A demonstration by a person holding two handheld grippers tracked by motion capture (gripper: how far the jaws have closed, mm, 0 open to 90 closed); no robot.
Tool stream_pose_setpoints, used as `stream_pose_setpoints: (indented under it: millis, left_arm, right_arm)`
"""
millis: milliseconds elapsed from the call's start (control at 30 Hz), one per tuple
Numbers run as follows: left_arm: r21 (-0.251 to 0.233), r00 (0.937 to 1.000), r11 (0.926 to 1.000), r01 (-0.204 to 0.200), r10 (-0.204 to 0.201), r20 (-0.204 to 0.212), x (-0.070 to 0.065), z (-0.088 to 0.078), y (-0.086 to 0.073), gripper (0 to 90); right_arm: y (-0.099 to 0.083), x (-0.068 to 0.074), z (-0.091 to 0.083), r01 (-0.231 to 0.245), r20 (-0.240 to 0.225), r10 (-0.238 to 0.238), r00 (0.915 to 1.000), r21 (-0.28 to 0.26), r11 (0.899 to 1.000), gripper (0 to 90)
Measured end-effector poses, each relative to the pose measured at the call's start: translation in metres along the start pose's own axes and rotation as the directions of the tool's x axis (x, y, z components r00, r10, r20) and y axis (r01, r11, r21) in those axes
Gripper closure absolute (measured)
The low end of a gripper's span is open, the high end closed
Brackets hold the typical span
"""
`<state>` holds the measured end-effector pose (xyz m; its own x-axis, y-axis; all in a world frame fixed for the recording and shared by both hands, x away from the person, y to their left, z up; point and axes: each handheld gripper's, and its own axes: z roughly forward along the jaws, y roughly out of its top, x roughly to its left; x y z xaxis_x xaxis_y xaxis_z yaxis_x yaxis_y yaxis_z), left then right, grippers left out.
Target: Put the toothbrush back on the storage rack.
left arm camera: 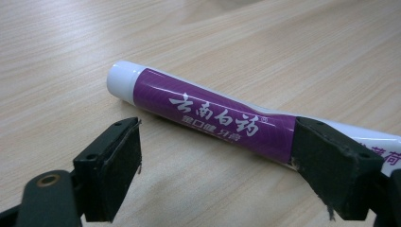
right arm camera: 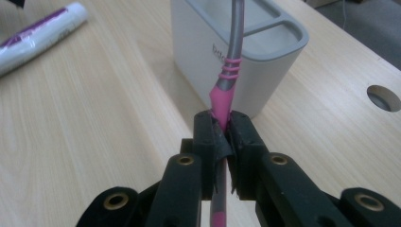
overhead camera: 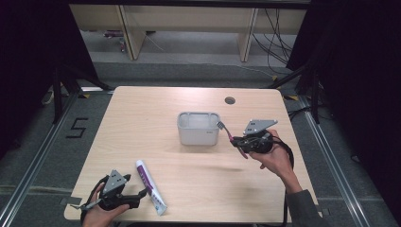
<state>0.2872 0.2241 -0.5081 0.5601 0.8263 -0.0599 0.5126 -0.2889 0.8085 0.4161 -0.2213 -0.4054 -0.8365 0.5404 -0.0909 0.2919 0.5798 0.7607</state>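
right gripper (overhead camera: 238,143), seen from the high view, hangs near the bench's (overhead camera: 142,123) right edge, clamped on a toothbrush (overhead camera: 227,133) whose head tips toward the grey holder (overhead camera: 198,128) mid-bench; dark curtains and a grey floor surround it. left gripper view: left gripper (left arm camera: 217,165) stands wide open around the toothpaste tube (left arm camera: 208,118), soft, light, best taken mid-body. right gripper view: the slim, stiff handle (right arm camera: 222,97) looks slippery, pinched at its pink grip.
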Motion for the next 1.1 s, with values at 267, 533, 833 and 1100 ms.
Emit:
stream_pose_setpoints:
  millis: [267, 533, 833, 1100]
  left_arm:
    - [0.02, 0.9998, 0.9996, -0.021, 0.02, 0.005, 0.002, 0.0, 0.0, 16.6]
    - [0.018, 0.9999, 0.9997, -0.015, 0.015, 0.001, 0.002, 0.0, 0.0, 16.6]
    - [-0.001, 1.0, 1.0, 0.006, -0.006, 0.002, 0.0, 0.001, 0.0, 16.6]
    - [0.003, 1.0, 1.0, 0.008, -0.008, -0.002, 0.0, 0.001, 0.0, 16.5]
  right_arm:
    - [-0.004, -0.006, -0.002, -0.031, 0.017, 0.032, 0.9993, -0.062, 0.998, 83.2]
    - [-0.009, -0.014, -0.005, -0.071, 0.028, 0.074, 0.9969, -0.103, 0.992, 83.1]
    - [-0.009, -0.024, -0.006, -0.112, 0.039, 0.118, 0.9922, -0.133, 0.985, 83.1]
    - [-0.004, -0.03, -0.006, -0.114, 0.049, 0.124, 0.9911, -0.17, 0.979, 83.1]
